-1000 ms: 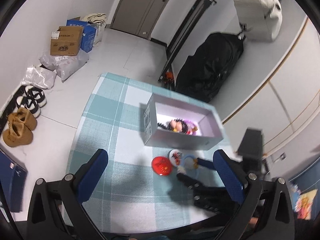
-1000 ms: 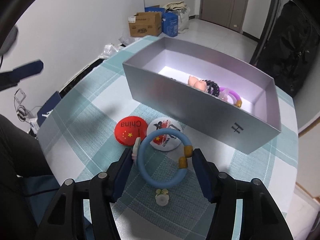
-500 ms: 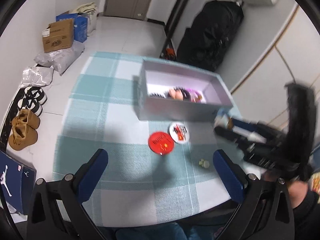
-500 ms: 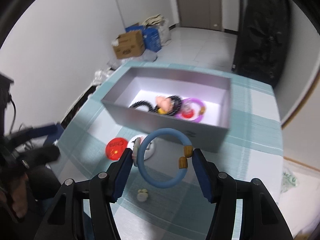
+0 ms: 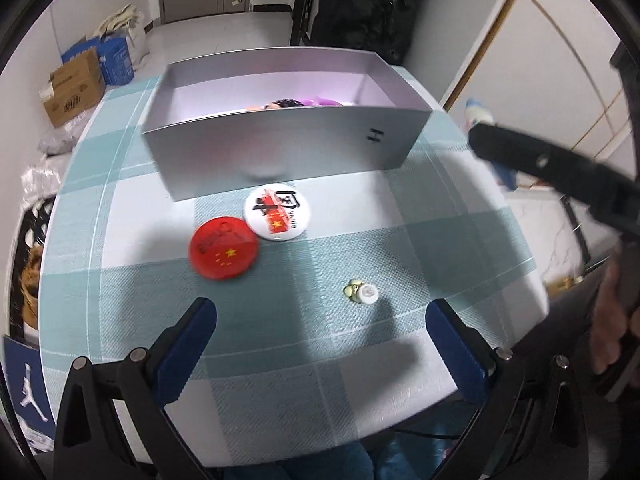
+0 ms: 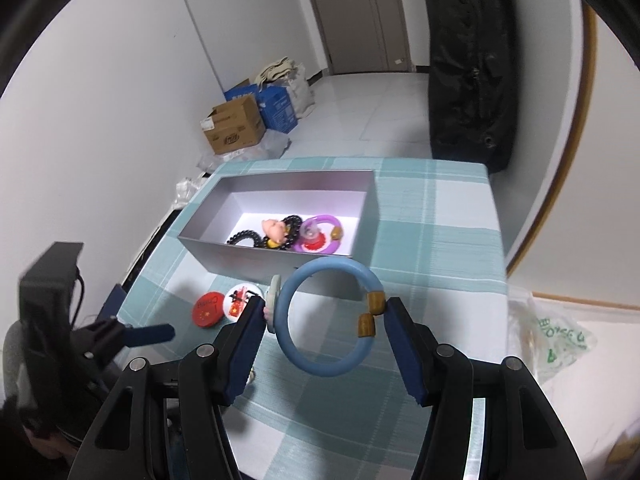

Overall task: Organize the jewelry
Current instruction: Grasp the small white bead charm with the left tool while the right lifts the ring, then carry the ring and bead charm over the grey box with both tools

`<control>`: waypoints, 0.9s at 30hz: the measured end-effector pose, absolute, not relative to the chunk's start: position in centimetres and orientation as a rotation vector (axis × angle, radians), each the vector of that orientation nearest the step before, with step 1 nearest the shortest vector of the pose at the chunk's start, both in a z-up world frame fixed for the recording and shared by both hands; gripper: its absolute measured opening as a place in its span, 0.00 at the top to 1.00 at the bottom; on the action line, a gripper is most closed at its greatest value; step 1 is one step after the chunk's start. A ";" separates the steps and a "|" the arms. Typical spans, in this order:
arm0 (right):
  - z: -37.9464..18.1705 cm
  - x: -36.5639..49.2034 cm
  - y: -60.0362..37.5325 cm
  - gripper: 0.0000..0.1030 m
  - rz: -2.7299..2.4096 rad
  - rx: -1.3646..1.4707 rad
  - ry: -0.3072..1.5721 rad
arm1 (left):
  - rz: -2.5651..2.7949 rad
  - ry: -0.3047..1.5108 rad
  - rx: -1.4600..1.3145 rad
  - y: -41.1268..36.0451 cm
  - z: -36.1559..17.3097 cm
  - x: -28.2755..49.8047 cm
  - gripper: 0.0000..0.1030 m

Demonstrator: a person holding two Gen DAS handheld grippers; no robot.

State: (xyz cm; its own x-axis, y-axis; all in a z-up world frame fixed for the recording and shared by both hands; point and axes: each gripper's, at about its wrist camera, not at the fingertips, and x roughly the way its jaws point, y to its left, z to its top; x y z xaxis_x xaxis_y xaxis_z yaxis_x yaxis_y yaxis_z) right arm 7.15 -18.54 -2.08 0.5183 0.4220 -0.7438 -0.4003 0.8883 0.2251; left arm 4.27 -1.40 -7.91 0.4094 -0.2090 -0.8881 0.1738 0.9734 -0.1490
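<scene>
Low in the right wrist frame, the right tongs are raised above the counter, pointing toward the grey box at center, their blue pads closed on a blue bracelet held upright. At the bottom of the left wrist frame, the left tongs hover with jaws spread wide and empty, aimed over the red badge, the white badge and a small charm.

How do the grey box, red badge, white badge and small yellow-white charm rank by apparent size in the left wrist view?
1. Grey box, largest by far.
2. Red badge and white badge: look alike; nearness leaves their order unsure.
3. Small yellow-white charm, smallest.
</scene>
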 end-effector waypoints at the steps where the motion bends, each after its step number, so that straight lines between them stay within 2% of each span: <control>1: -2.0 7.2 -18.8 0.42 0.489 0.031 0.899 | -0.229 1.124 -0.013 -1.8 -8.0 4.3 0.01; 3: -1.9 7.2 -19.5 0.42 0.484 0.047 0.892 | -0.228 1.127 -0.006 -2.2 -8.3 4.3 0.04; 6: -1.5 7.0 -20.3 0.42 0.479 0.062 0.879 | -0.227 1.148 0.011 -2.5 -8.7 4.2 0.20; 10: -1.2 7.0 -21.1 0.42 0.477 0.082 0.870 | -0.224 1.133 0.048 -2.8 -8.3 3.7 0.22; 21: -0.9 6.8 -20.9 0.42 0.492 0.094 0.859 | -0.265 1.098 0.118 -3.7 -7.7 2.6 0.83; 23: -0.9 6.8 -20.8 0.42 0.494 0.092 0.861 | -0.274 1.102 0.126 -4.1 -7.7 2.4 0.88; 27: -1.0 7.0 -20.8 0.42 0.493 0.093 0.865 | -0.280 1.112 0.133 -4.4 -7.8 2.9 0.88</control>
